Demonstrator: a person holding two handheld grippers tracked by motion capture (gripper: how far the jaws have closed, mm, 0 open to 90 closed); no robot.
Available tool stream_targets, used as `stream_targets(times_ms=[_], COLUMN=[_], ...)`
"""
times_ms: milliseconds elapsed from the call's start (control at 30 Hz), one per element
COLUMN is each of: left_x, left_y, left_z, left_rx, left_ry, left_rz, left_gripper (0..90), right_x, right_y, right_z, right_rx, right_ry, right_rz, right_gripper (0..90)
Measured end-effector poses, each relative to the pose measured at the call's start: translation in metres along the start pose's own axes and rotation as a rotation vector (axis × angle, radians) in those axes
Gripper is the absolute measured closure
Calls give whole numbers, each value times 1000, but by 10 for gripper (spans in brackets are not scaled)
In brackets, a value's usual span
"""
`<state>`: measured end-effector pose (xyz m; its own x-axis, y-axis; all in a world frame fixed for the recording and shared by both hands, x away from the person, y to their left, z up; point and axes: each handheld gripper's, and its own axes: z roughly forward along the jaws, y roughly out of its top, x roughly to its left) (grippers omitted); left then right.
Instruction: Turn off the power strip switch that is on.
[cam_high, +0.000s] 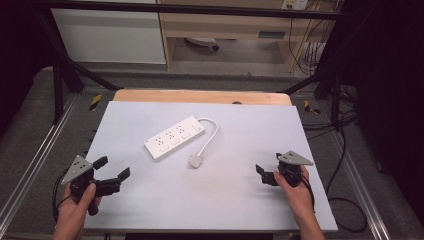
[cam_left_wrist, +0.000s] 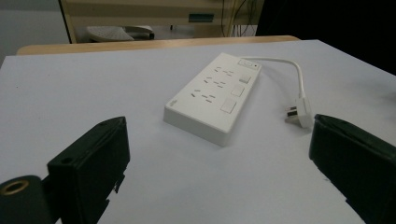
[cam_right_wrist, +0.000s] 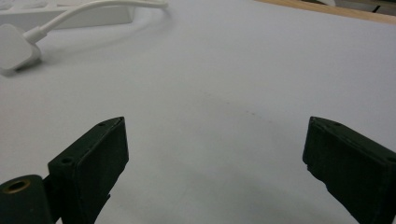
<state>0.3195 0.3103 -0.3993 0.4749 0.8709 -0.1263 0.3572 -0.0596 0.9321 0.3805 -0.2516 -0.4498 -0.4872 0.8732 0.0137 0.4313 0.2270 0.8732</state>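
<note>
The power strip (cam_high: 175, 137) is a rigid plastic block that looks fairly light and will likely slide easily on the smooth white table (cam_high: 150, 200), so I judge that a push on one end would spin it rather than lift it. Its long body appears broader than a comfortable bite across the top face, so the best hold is probably across the narrow width, near the middle, with the jaws on the two long side walls. The cord (cam_high: 210, 135) is soft and springy and bends in a loop; it would give little control over the strip. The plug (cam_high: 195, 160) is small and hard, an easy pinch by its flat sides. The strip is white, with three sets of sockets in a row, a square switch beside each and another at the cord end. It lies at an angle near the middle of the table, with the cord curling from its far end round to the plug, which rests just beside it. The left gripper (cam_high: 114, 168) and the right gripper (cam_high: 262, 173) hover near the table's front corners, well apart from the strip, both with jaws spread wide and nothing between them.
</note>
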Motion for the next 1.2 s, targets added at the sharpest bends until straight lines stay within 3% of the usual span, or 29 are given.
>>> stream_targets(times_ms=[600, 833, 1200], left_x=[0, -3, -16], left_y=[2, 5, 26], left_z=[-3, -2, 14], left_rx=[-35, -51, -58], left_ry=[-2, -30, -64], left_rz=[-10, -9, -11], left_gripper=[59, 61, 76], right_x=[4, 6, 8], right_y=[0, 1, 2], right_z=[2, 1, -1], right_rx=[12, 4, -12], right_ry=[6, 8, 17], right_rz=[-37, -34, -30], right_gripper=[48, 37, 35])
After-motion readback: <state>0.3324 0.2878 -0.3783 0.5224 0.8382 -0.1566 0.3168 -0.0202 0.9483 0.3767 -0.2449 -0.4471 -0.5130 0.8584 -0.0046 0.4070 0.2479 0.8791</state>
